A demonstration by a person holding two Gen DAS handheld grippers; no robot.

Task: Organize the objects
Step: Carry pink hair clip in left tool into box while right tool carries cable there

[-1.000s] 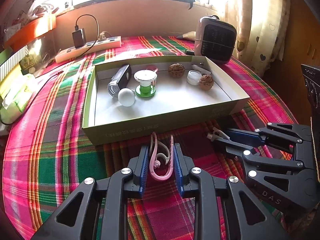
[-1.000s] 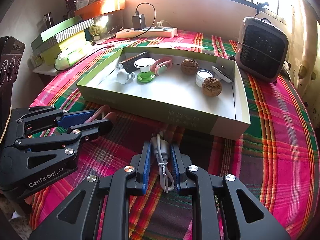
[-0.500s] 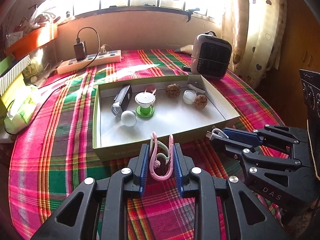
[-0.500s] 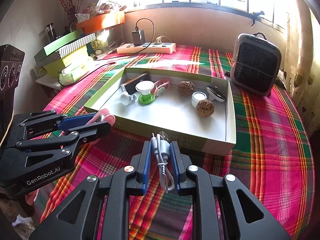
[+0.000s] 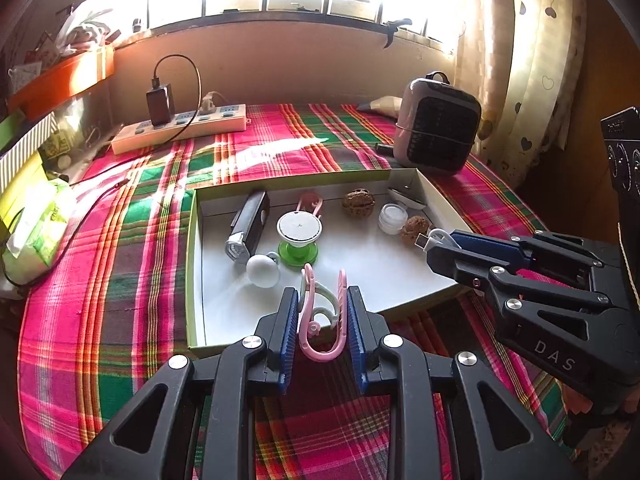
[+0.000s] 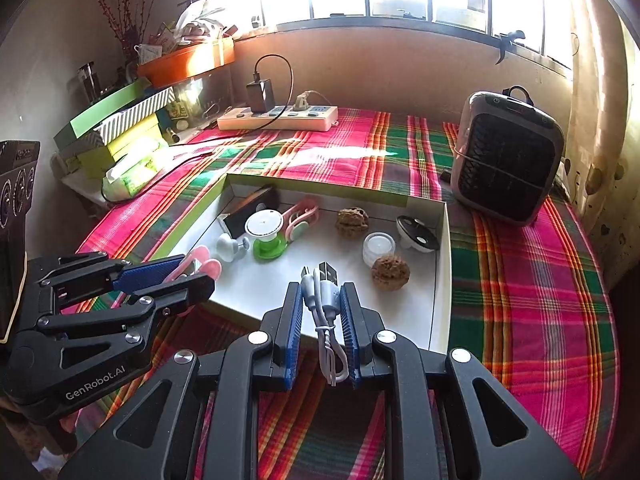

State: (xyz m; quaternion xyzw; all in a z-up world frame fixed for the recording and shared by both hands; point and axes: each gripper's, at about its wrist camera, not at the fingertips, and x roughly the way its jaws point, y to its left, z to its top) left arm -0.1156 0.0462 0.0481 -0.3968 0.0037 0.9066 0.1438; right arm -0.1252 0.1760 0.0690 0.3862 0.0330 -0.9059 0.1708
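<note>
My left gripper [image 5: 322, 304] is shut on a pink and white clip [image 5: 320, 316], held above the near edge of the green-rimmed white tray [image 5: 192, 264]. My right gripper [image 6: 320, 304] is shut on a coiled white USB cable [image 6: 326, 300], also above the tray's near edge [image 6: 438, 280]. Each gripper shows in the other's view: the right one [image 5: 444, 246] at the tray's right side, the left one [image 6: 200, 276] at its left side. In the tray lie a black device [image 5: 250, 226], a white knob [image 5: 263, 271], a green-based spool [image 5: 299, 236], another pink clip [image 6: 302, 216], two walnuts [image 6: 351, 221] and a small jar [image 6: 378, 246].
A small heater [image 6: 506, 160] stands behind the tray at right. A power strip with a charger [image 5: 180, 128] lies at the back. Stacked boxes and a tissue pack [image 6: 132, 168] sit at the table's left edge. The plaid cloth [image 6: 540, 280] covers the table.
Both grippers have risen and moved forward with their loads, from low in front of the tray to above its near edge.
</note>
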